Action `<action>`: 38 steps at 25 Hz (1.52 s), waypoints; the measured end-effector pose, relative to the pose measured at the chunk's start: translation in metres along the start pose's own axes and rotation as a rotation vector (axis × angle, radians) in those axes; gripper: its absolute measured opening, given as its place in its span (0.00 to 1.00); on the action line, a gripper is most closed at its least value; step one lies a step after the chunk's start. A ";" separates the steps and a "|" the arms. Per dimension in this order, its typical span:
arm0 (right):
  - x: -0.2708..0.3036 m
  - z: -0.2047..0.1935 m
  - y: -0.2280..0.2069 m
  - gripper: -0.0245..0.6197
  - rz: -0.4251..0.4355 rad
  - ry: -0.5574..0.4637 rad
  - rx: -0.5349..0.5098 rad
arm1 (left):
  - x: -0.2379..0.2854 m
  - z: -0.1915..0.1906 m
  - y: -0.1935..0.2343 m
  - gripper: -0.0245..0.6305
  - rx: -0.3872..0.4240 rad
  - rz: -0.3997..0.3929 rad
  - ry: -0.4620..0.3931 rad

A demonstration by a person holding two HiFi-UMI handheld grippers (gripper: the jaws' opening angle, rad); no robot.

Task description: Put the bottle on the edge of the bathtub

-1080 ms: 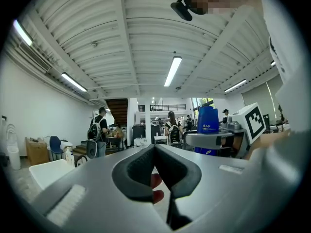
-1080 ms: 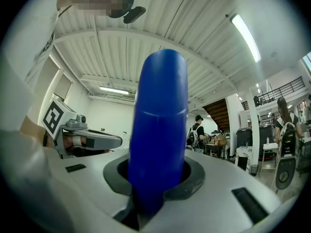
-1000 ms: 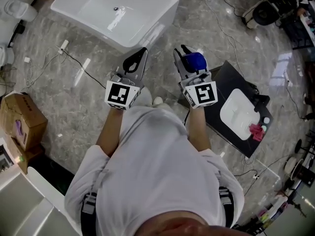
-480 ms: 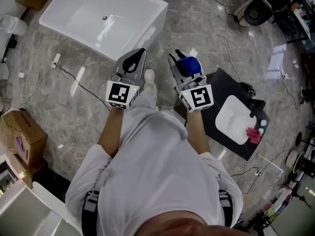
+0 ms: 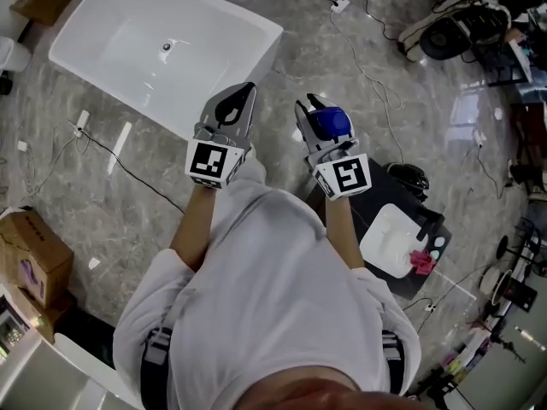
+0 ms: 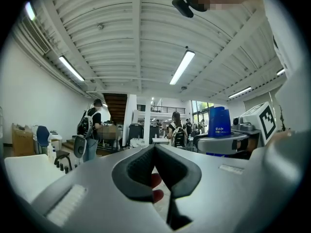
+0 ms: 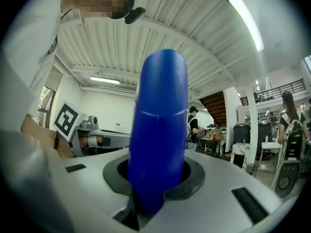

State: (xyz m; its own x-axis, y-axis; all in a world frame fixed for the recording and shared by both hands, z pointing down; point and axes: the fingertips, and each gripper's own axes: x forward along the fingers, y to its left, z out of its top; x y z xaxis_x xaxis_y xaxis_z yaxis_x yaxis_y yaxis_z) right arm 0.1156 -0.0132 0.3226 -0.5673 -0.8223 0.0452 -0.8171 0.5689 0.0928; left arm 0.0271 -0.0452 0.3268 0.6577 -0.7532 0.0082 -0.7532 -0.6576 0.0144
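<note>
**Operator:** What do I have, and how many of each?

**Describer:** You hold two grippers. Your left gripper [image 5: 245, 94] is clenched on nothing, with its jaws meeting in a point. Your right gripper [image 5: 316, 114] grasps the one blue bottle [image 5: 332, 124], which stands upright between its jaws (its rounded top faces the head camera). One white bathtub [image 5: 259, 49] sits ahead and to your left on the grey marble floor [image 5: 128, 195]. The bottle hangs over the floor, near the tub's closest corner but apart from its rim. One cardboard box [image 5: 30, 250] lies at the left edge.

**Operator:** What is hidden or unclear?

**Describer:** The bottle's lower end is buried in the right jaws. Your hands are hidden behind the grippers' bodies. The head view's top edge cuts off the tub's far end, and the dark fittings there are too small to make out.
</note>
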 end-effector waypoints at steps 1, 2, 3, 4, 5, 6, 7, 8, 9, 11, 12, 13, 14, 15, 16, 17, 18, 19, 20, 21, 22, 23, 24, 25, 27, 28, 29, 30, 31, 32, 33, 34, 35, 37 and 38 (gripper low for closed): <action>0.012 0.000 -0.008 0.19 0.004 0.004 0.001 | 0.011 -0.001 0.010 0.03 -0.003 -0.001 0.004; 0.023 -0.001 -0.016 0.19 0.007 0.006 0.002 | 0.021 -0.002 0.019 0.03 -0.004 -0.003 0.009; 0.033 -0.002 -0.024 0.19 0.010 0.006 0.004 | 0.032 -0.003 0.027 0.03 -0.002 -0.006 0.013; 0.044 -0.003 -0.032 0.19 0.013 0.006 0.006 | 0.042 -0.004 0.036 0.03 0.002 -0.009 0.014; 0.054 -0.005 -0.040 0.19 0.016 0.007 0.007 | 0.052 -0.004 0.044 0.03 0.004 -0.010 0.013; 0.064 -0.008 -0.047 0.19 0.020 0.010 0.007 | 0.061 -0.005 0.051 0.03 0.005 -0.010 0.013; 0.073 -0.010 -0.054 0.19 0.024 0.014 0.006 | 0.070 -0.005 0.058 0.03 0.005 -0.009 0.013; 0.082 -0.012 -0.061 0.19 0.028 0.017 0.005 | 0.079 -0.006 0.065 0.03 0.003 -0.006 0.014; 0.090 -0.013 -0.068 0.19 0.032 0.019 0.004 | 0.087 -0.008 0.071 0.03 0.002 -0.003 0.015; 0.108 -0.015 -0.079 0.19 0.040 0.018 0.002 | 0.101 -0.010 0.082 0.03 0.003 0.005 0.016; 0.116 -0.016 -0.084 0.19 0.045 0.015 0.004 | 0.107 -0.011 0.086 0.03 0.004 0.009 0.017; 0.124 -0.017 -0.089 0.19 0.050 0.011 0.008 | 0.113 -0.012 0.091 0.03 0.005 0.014 0.019; 0.131 -0.019 -0.094 0.19 0.054 0.008 0.017 | 0.119 -0.014 0.094 0.03 0.007 0.020 0.021; 0.138 -0.022 -0.100 0.19 0.060 0.005 0.027 | 0.127 -0.015 0.098 0.03 0.007 0.029 0.022; 0.145 -0.024 -0.107 0.19 0.067 0.003 0.036 | 0.135 -0.016 0.102 0.03 0.007 0.039 0.020; 0.152 -0.028 -0.115 0.19 0.078 0.002 0.044 | 0.145 -0.017 0.106 0.03 0.006 0.049 0.020; 0.160 -0.031 -0.123 0.19 0.091 0.002 0.050 | 0.155 -0.021 0.111 0.03 0.005 0.060 0.027; 0.169 -0.035 -0.131 0.19 0.107 0.002 0.055 | 0.165 -0.025 0.116 0.03 0.006 0.073 0.038; 0.179 -0.039 -0.140 0.19 0.124 -0.001 0.058 | 0.176 -0.030 0.124 0.03 0.008 0.093 0.048; 0.189 -0.043 -0.148 0.19 0.143 -0.005 0.059 | 0.186 -0.036 0.133 0.03 0.011 0.120 0.055; 0.200 -0.047 -0.157 0.19 0.164 -0.010 0.059 | 0.195 -0.041 0.143 0.03 0.012 0.151 0.057; 0.211 -0.051 -0.165 0.19 0.184 -0.015 0.060 | 0.204 -0.047 0.153 0.03 0.011 0.184 0.055; 0.222 -0.056 -0.173 0.19 0.203 -0.019 0.063 | 0.212 -0.051 0.164 0.03 0.009 0.215 0.047; 0.232 -0.061 -0.181 0.19 0.218 -0.022 0.068 | 0.220 -0.055 0.173 0.03 0.009 0.244 0.034; 0.253 -0.071 -0.200 0.19 0.244 -0.028 0.080 | 0.236 -0.060 0.193 0.03 0.008 0.302 0.009; 0.263 -0.075 -0.208 0.19 0.258 -0.029 0.084 | 0.244 -0.063 0.202 0.03 0.003 0.329 0.004; 0.274 -0.079 -0.216 0.19 0.274 -0.030 0.087 | 0.250 -0.068 0.211 0.03 -0.005 0.354 0.005; 0.285 -0.084 -0.223 0.19 0.291 -0.030 0.088 | 0.256 -0.073 0.220 0.03 -0.012 0.376 0.009; 0.296 -0.088 -0.229 0.19 0.308 -0.030 0.084 | 0.261 -0.078 0.229 0.03 -0.017 0.395 0.014; 0.308 -0.093 -0.234 0.19 0.323 -0.028 0.077 | 0.266 -0.083 0.239 0.03 -0.019 0.412 0.020; 0.320 -0.098 -0.239 0.19 0.334 -0.024 0.065 | 0.271 -0.088 0.248 0.03 -0.018 0.426 0.024; 0.332 -0.102 -0.244 0.19 0.342 -0.020 0.053 | 0.277 -0.094 0.256 0.03 -0.018 0.440 0.024; 0.344 -0.107 -0.248 0.19 0.347 -0.018 0.048 | 0.282 -0.100 0.264 0.03 -0.020 0.452 0.022; 0.366 -0.117 -0.258 0.19 0.353 -0.017 0.059 | 0.293 -0.113 0.278 0.03 -0.027 0.475 0.019; 0.376 -0.125 -0.262 0.19 0.358 -0.016 0.062 | 0.297 -0.119 0.286 0.03 -0.024 0.488 0.021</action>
State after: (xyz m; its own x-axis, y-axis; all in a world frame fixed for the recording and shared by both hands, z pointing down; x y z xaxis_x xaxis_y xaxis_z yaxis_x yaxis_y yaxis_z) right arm 0.1289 -0.4738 0.4395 -0.8197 -0.5708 0.0483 -0.5709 0.8209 0.0132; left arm 0.0081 -0.4553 0.4529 0.2284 -0.9727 0.0402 -0.9734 -0.2275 0.0272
